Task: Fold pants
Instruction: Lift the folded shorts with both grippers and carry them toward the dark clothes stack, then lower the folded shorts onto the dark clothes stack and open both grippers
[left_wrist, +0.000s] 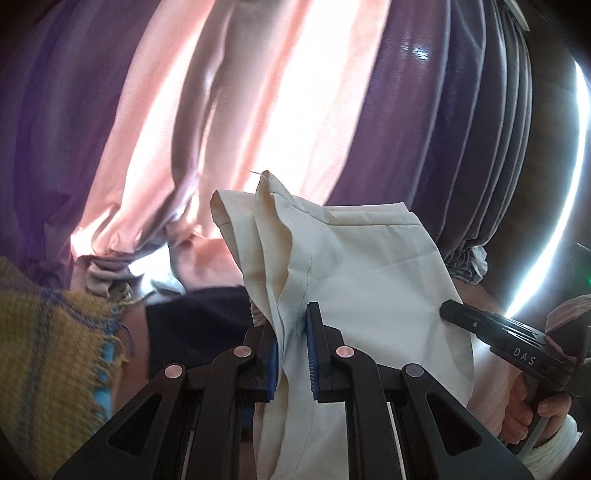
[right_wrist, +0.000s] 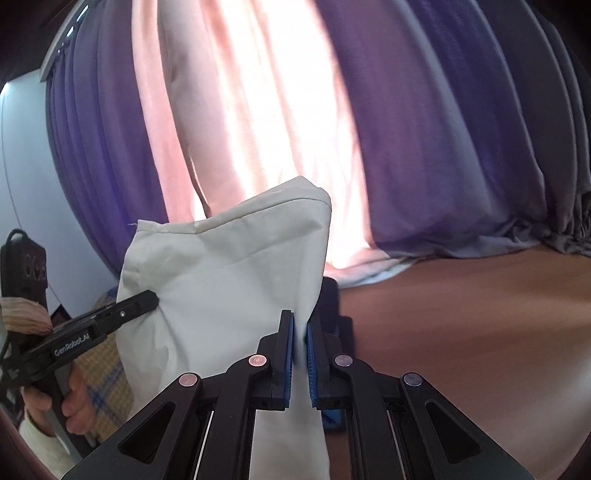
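Grippers marked "DAS", "GenRobot.AI" clamp pants (left_wrist: 369, 280)

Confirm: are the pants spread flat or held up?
Held up: the pants hang in the air, layers doubled, clamped by the left hand-held gripper and right hand-held gripper.

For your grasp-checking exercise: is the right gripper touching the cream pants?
Touching. The right wrist view shows the right gripper with its blue pads closed on a fold of the cream pants, cloth passing between them without a gap.

Backlit pink and purple curtains (right_wrist: 280, 122) (sunlit) above brown floor (right_wrist: 461, 314)
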